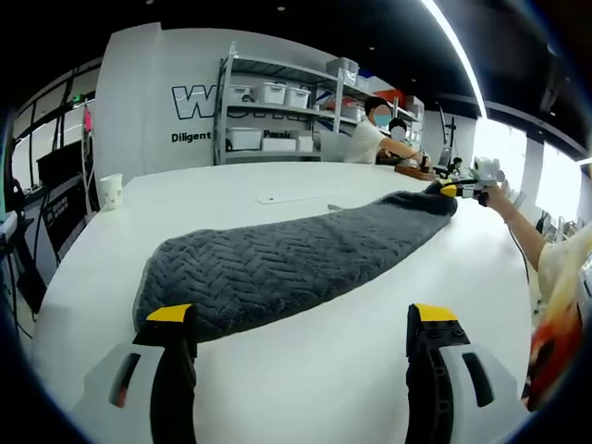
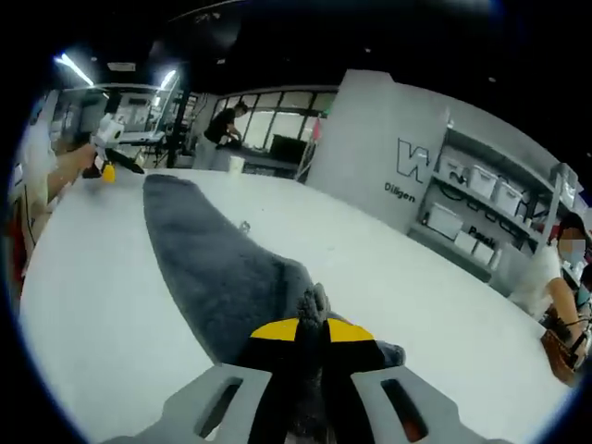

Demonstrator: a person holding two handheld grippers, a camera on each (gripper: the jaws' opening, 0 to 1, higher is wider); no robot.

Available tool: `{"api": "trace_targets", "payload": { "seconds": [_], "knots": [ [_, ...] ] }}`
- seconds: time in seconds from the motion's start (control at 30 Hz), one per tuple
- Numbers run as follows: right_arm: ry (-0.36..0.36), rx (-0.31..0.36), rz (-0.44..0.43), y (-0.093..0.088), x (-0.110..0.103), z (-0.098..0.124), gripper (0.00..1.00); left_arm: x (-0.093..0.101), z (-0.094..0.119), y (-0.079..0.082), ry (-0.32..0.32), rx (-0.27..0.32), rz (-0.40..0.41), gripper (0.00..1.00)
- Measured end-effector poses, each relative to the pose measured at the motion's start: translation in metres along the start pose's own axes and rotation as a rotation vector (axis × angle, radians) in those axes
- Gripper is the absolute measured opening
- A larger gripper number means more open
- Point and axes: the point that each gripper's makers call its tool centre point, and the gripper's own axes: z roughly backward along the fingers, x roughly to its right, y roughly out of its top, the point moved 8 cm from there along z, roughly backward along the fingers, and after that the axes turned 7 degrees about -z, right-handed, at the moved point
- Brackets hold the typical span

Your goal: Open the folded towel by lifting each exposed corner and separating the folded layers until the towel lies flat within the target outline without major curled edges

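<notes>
Stretching across the white counter (image 1: 305,388), the grey towel (image 1: 296,264) lies as a long, narrow band, its long axis running from one gripper to the other. The right gripper (image 2: 312,335) has its jaws closed on one end of the towel, fabric bunched between the yellow tips. The left gripper (image 1: 302,319) hovers with jaws wide apart just short of the opposite end, which lies directly ahead of it. That near end is the left gripper's to take; the folded layers look not yet separated. A paper cup (image 1: 110,191) stands at the counter's far edge.
</notes>
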Motion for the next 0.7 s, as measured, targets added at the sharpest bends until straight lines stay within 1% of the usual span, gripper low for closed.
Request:
{"api": "trace_targets", "payload": {
  "seconds": [0.1, 0.17, 0.3, 0.37, 0.53, 0.6, 0.7],
  "knots": [
    [0.041, -0.023, -0.007, -0.008, -0.007, 0.002, 0.02, 0.001, -0.001, -0.001, 0.001, -0.002, 0.000, 0.92],
    [0.069, -0.055, -0.003, -0.013, -0.013, 0.002, 0.02, 0.003, -0.002, -0.001, 0.000, -0.004, 0.001, 0.92],
    [0.084, -0.126, -0.005, -0.026, -0.015, -0.001, 0.02, 0.005, -0.003, -0.002, -0.008, -0.007, 0.004, 0.92],
    [0.085, -0.156, 0.004, -0.032, -0.017, -0.004, 0.02, 0.006, -0.004, -0.002, -0.007, -0.006, 0.003, 0.92],
    [0.074, -0.204, 0.041, -0.042, -0.021, -0.009, 0.03, 0.005, -0.004, -0.004, -0.005, -0.013, 0.000, 0.91],
    [0.073, -0.210, 0.048, -0.043, -0.022, -0.009, 0.03, 0.005, -0.003, -0.005, -0.003, -0.016, 0.000, 0.91],
    [0.065, -0.200, 0.044, -0.041, -0.020, -0.008, 0.04, 0.004, -0.001, -0.005, -0.002, -0.016, 0.001, 0.91]
  ]
}}
